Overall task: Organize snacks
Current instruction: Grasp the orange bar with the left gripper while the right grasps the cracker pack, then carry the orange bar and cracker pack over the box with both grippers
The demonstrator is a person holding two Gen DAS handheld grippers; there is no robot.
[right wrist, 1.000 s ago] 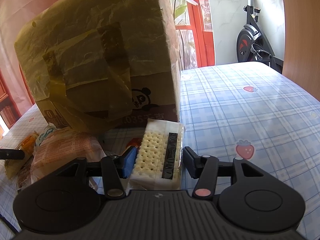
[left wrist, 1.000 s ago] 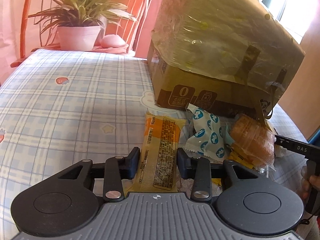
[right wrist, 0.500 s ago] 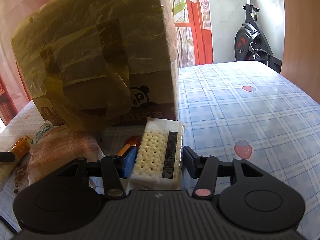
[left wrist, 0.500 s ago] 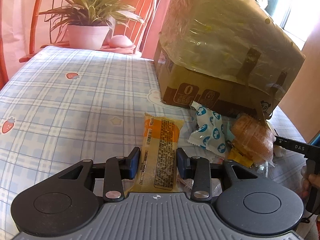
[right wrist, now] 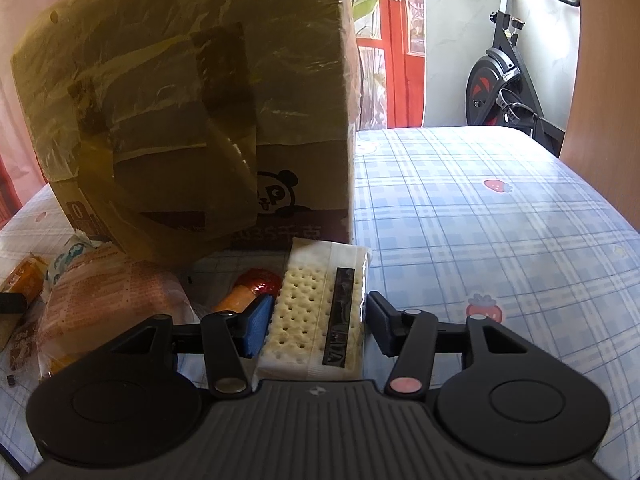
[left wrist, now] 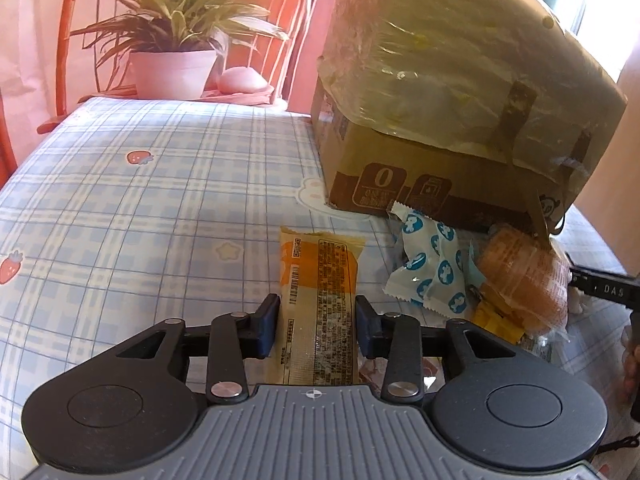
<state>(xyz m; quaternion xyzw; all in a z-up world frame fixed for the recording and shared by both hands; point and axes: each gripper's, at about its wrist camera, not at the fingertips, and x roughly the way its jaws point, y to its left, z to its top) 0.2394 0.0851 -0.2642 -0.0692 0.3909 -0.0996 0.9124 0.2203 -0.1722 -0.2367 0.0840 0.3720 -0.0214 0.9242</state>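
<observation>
Both packets lifted slightly nearer the box [left wrist: 440,100], left claw [left wrist: 316,326] pinching orange-labelled snack bar [left wrist: 318,304], right claw [right wrist: 316,330] pinching white cracker pack [right wrist: 320,308].

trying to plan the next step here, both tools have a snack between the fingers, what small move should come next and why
Probably lift both snacks toward the taped cardboard box. The left tool has its pads against the orange snack bar; the right tool brackets the cracker pack, though a small gap shows at its right pad, so close that one first. Other snacks sit beside them against the box.
</observation>
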